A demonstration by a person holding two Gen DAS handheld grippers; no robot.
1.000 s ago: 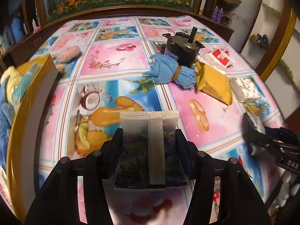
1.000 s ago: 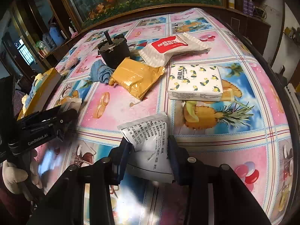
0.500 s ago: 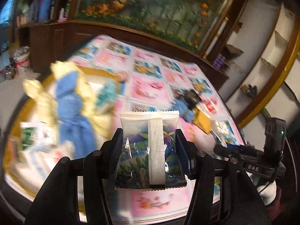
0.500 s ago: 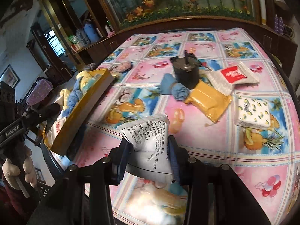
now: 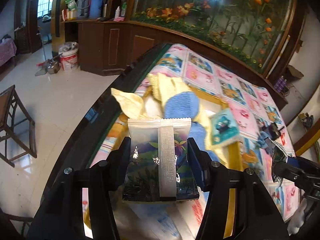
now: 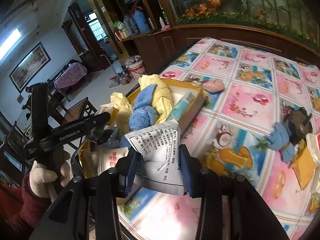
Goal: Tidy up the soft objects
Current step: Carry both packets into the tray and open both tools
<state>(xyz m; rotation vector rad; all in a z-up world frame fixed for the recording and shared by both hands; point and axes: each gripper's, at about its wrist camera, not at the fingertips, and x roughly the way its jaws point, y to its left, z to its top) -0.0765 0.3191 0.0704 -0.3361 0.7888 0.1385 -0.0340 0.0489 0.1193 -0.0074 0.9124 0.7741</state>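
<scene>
Yellow cardboard forms the open box (image 6: 195,92) at the table's near-left corner, and both grippers hang close to it. The left gripper (image 5: 159,160) has its jaws partly closed on a clear-topped sachet (image 5: 160,140) printed with green leaves and a purple hill; both pads press its sides, and the packet sits directly above the box's contents. The right gripper (image 6: 158,170) stands narrower, its blue pads squeezing a white packet (image 6: 158,152) covered in black printed text, held just beside the box's right wall and over the fruit-patterned tablecloth (image 6: 250,100).

Inside the box lie a blue towel (image 6: 143,114), yellow cloths (image 6: 158,92) spilling over the far and left rims, a teal packet (image 5: 224,128) leaning on the right wall, and a white packet with red print (image 6: 112,158) at the near end. A pink fuzzy thing (image 6: 214,85) rests on the cloth just beyond the box's far corner. Well to the right of the box sit a rolled blue cloth (image 6: 280,140), a dark round thing (image 6: 298,122) touching it, and an orange-yellow pouch (image 6: 304,166). A pale-gloved hand (image 6: 46,176) grips the left gripper's handle left of the box.
</scene>
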